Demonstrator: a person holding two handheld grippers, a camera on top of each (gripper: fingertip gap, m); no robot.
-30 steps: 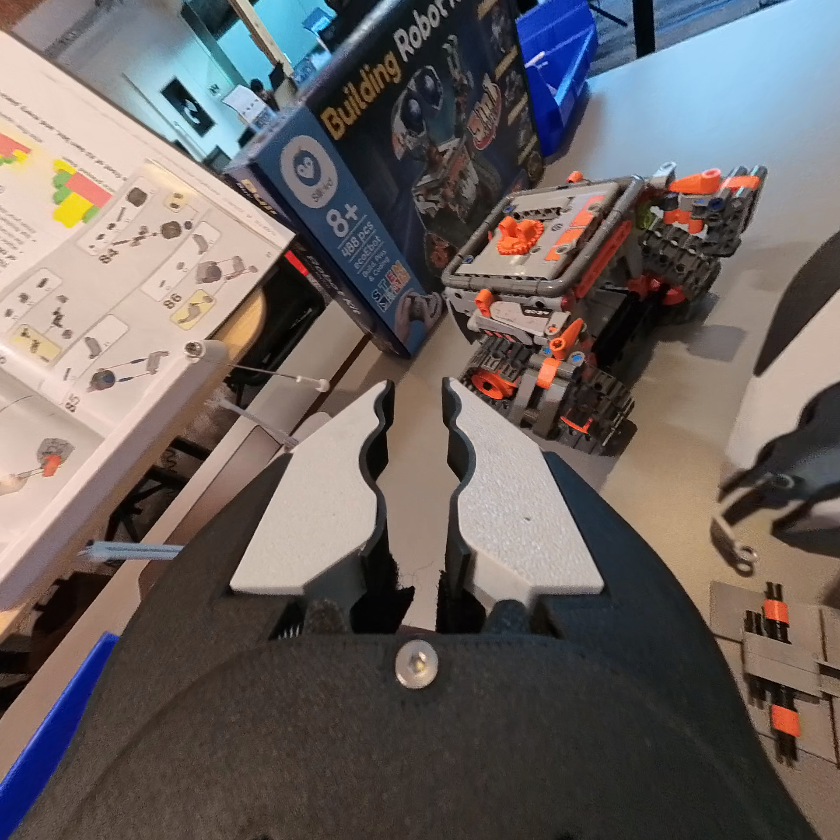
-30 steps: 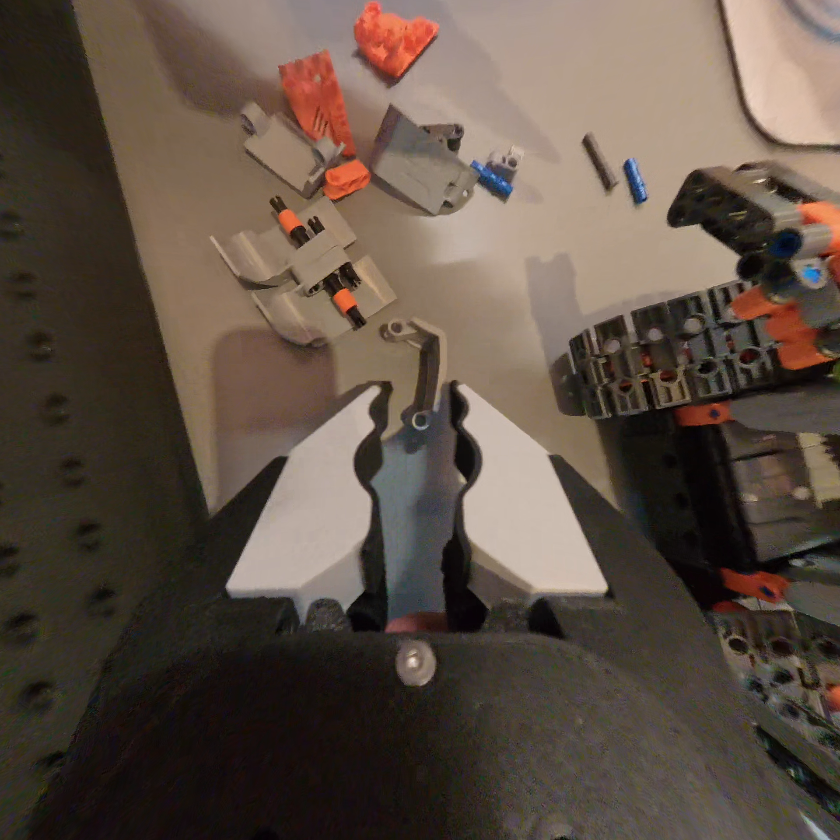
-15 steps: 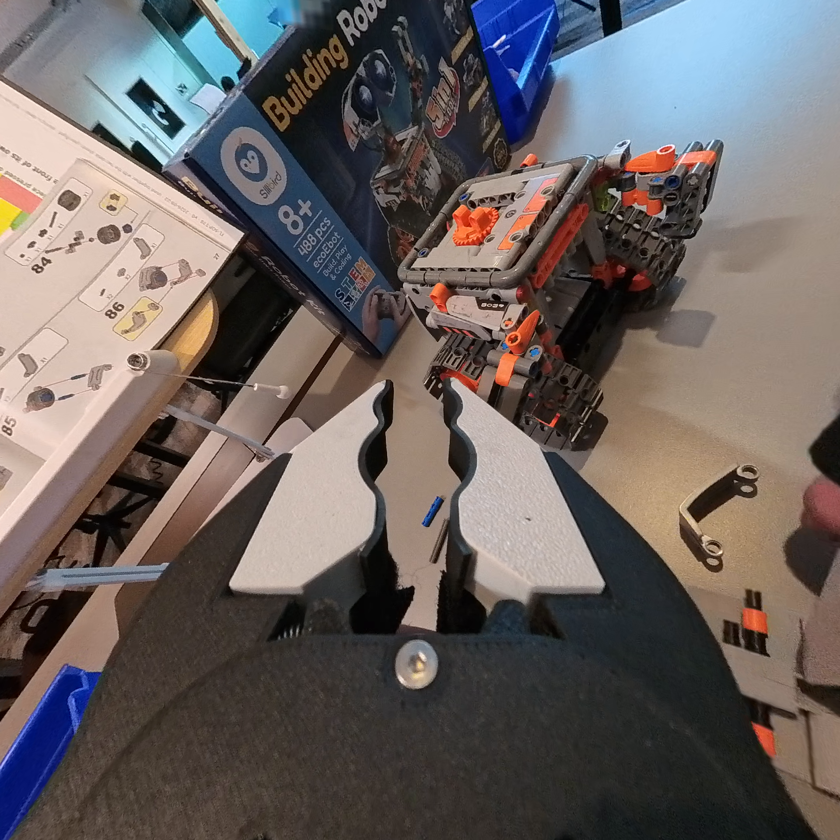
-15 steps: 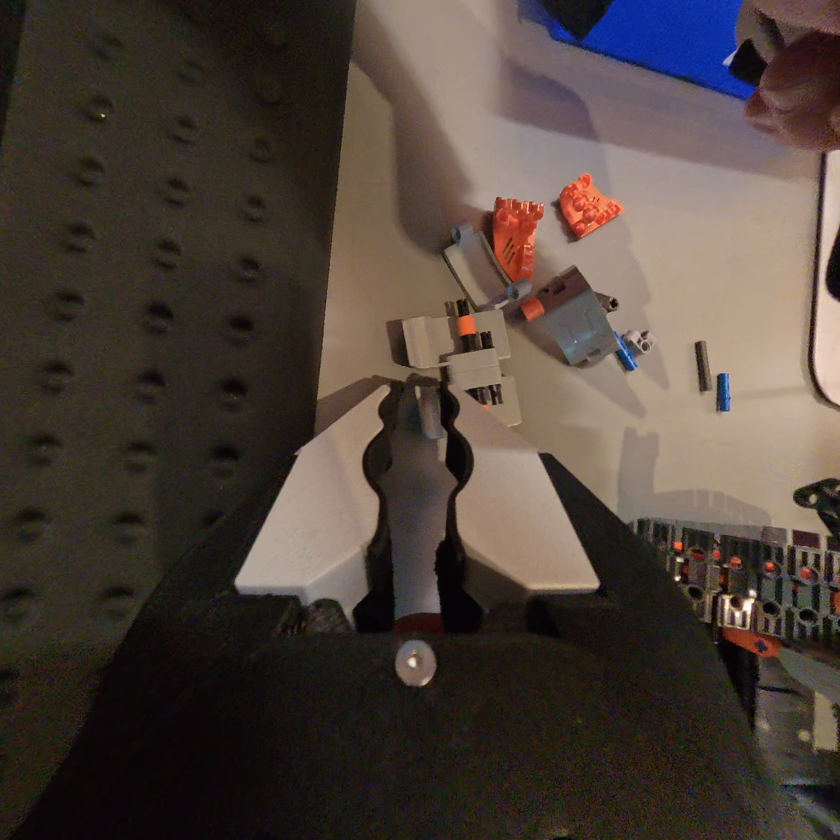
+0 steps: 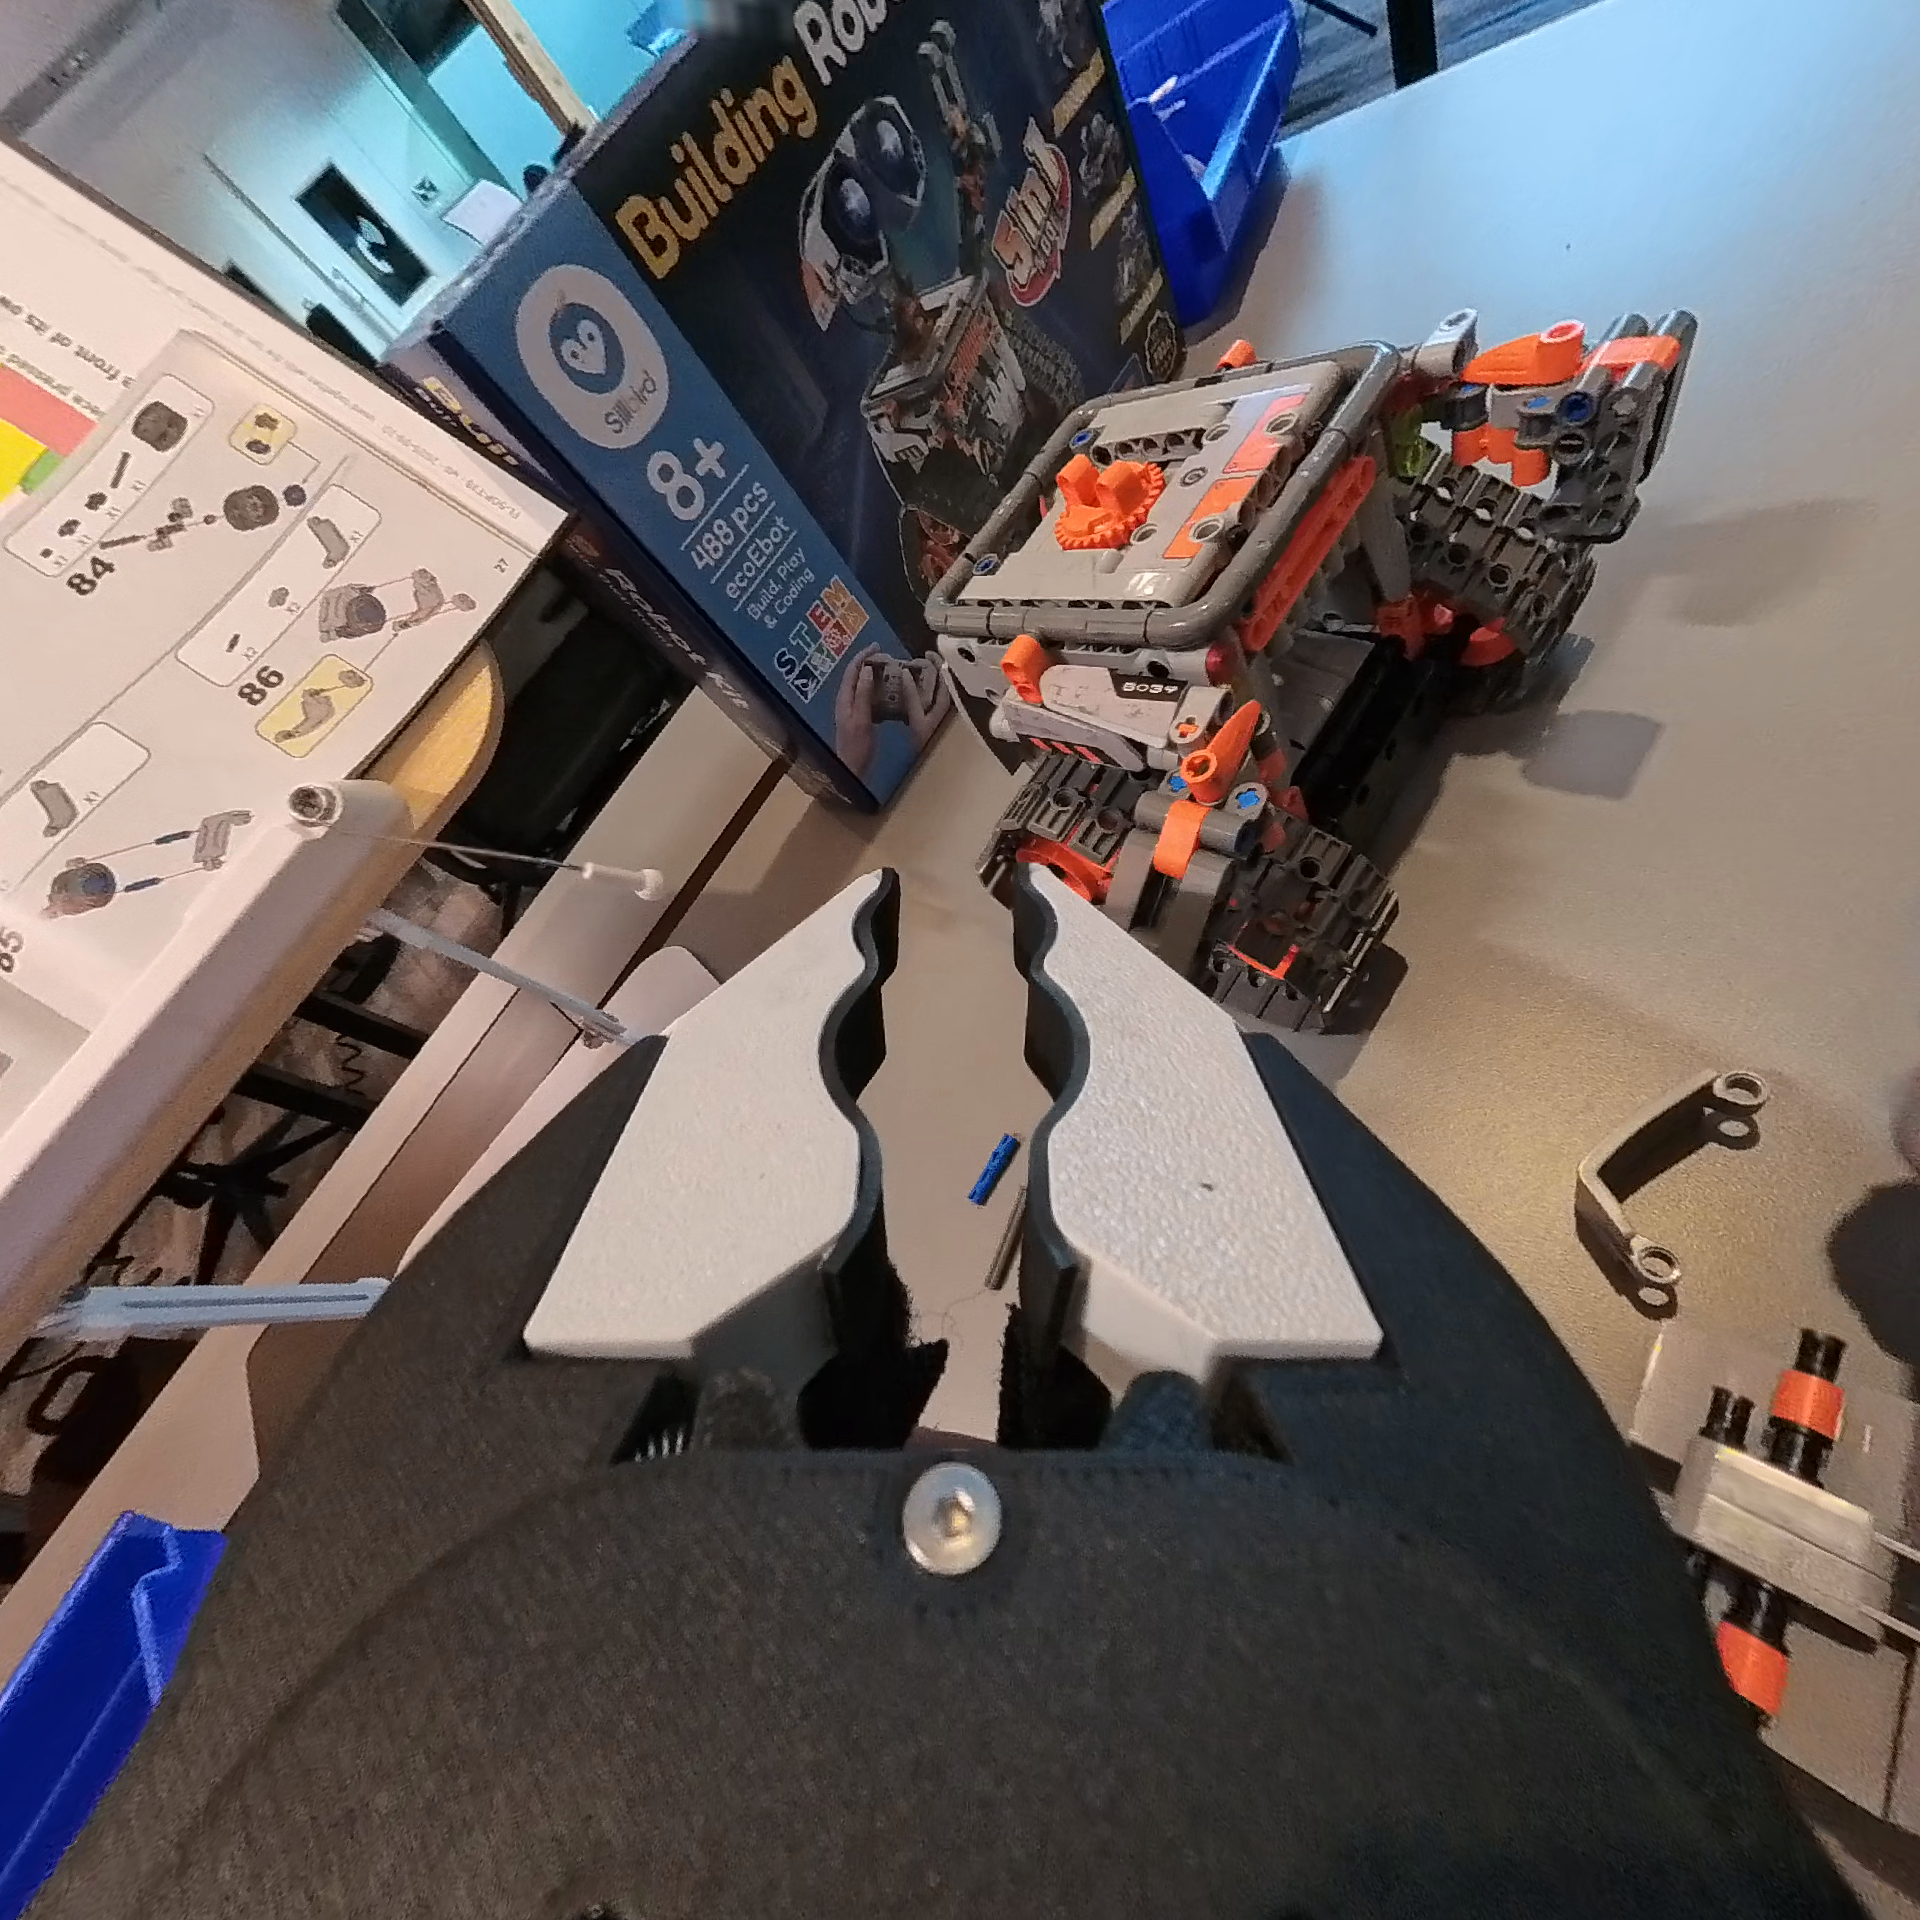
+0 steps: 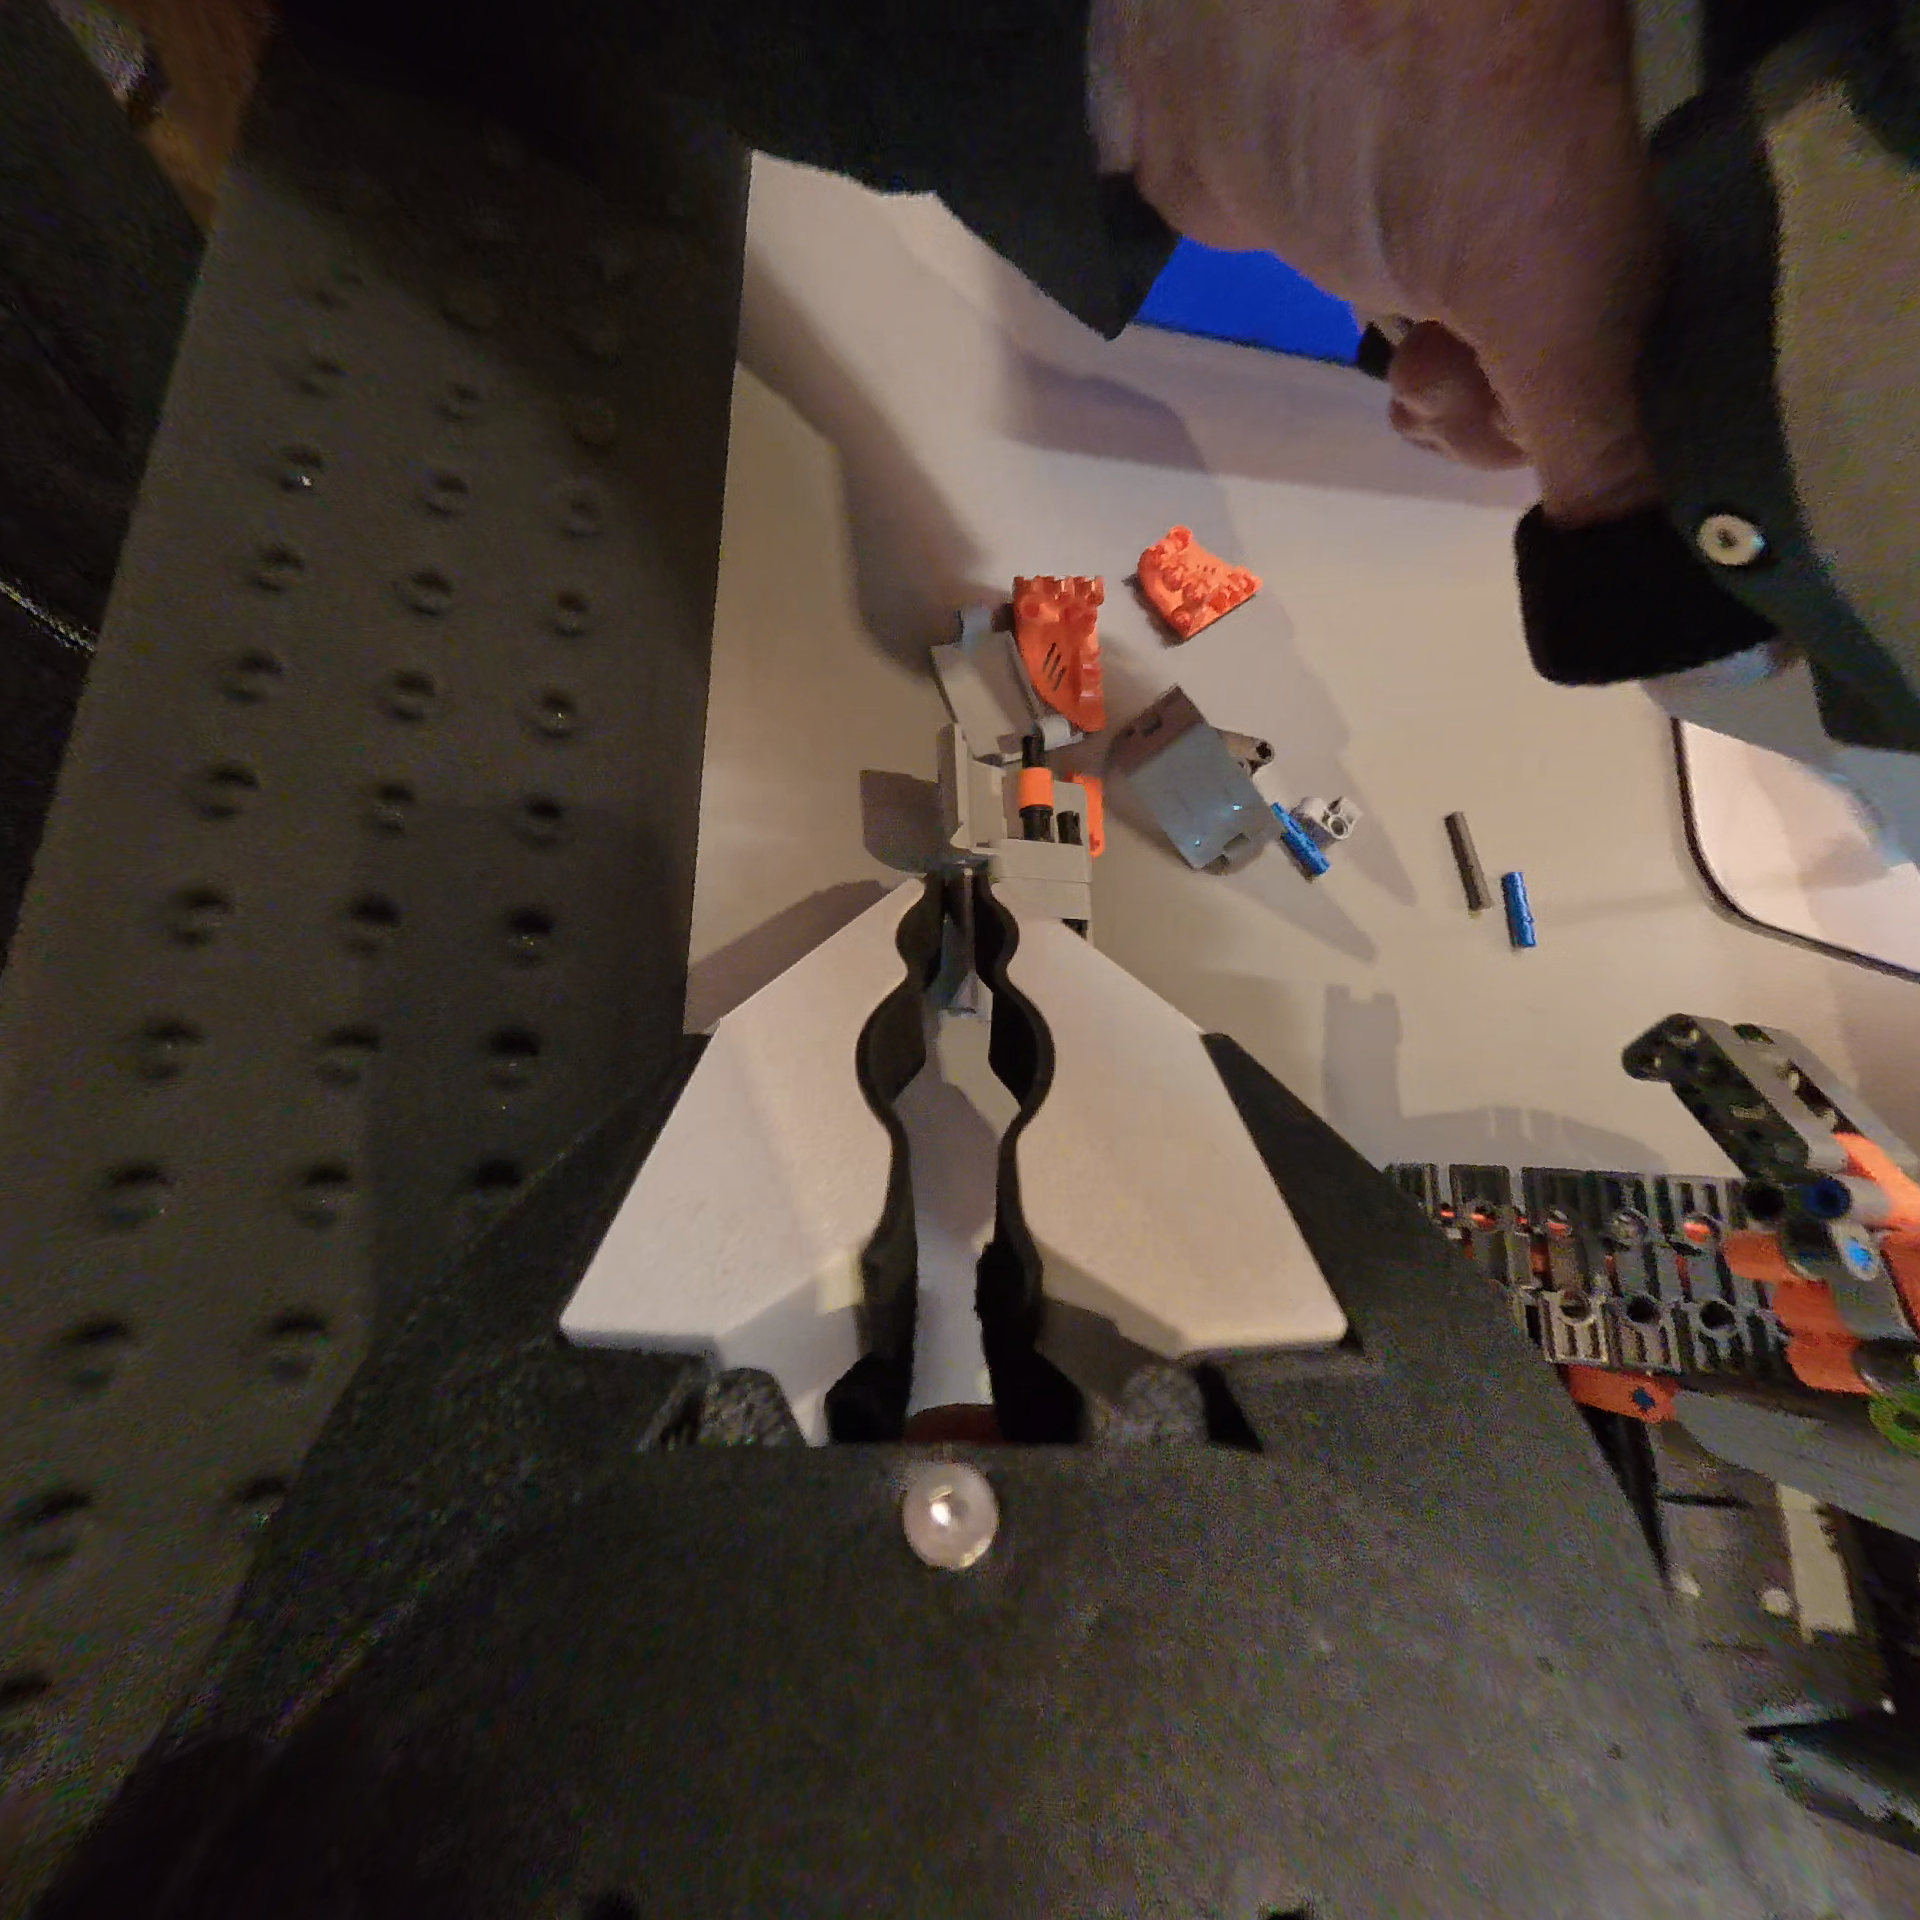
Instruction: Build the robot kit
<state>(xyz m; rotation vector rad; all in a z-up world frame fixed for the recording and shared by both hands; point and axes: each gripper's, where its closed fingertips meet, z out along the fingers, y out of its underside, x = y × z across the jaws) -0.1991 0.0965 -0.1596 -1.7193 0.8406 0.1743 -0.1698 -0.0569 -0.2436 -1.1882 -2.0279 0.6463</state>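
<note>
My left gripper (image 5: 958, 894) is open and empty above the table, just short of a grey, black and orange tracked robot model (image 5: 1247, 582). A blue pin (image 5: 994, 1155) and a dark pin (image 5: 1006, 1236) lie on the table under its gap. A curved grey piece (image 5: 1590, 1184) lies to its right. My right gripper (image 6: 961, 899) hangs high over a grey assembly with orange-banded pins (image 6: 1023, 821). Its jaws stand close together. A small grey-blue part shows in the gap at the tips. I cannot tell whether it is pinched or lies below.
A blue kit box (image 5: 831, 364) and an open instruction booklet (image 5: 208, 571) stand left of the model. Orange parts (image 6: 1060, 649) and a grey panel (image 6: 1195, 795) lie by the assembly. A hand (image 6: 1351, 208) holds the other gripper. A dark perforated surface (image 6: 364, 727) borders the table. The left gripper's tips are roughly 15 cm from the right gripper's. The left gripper is farther from the curved grey piece (image 5: 1590, 1184), some 12 cm, than the right, some 6 cm.
My right gripper has drawn back and up from the curved grey piece, which stays on the table, and its jaws have narrowed. The left gripper's gap is unchanged.
</note>
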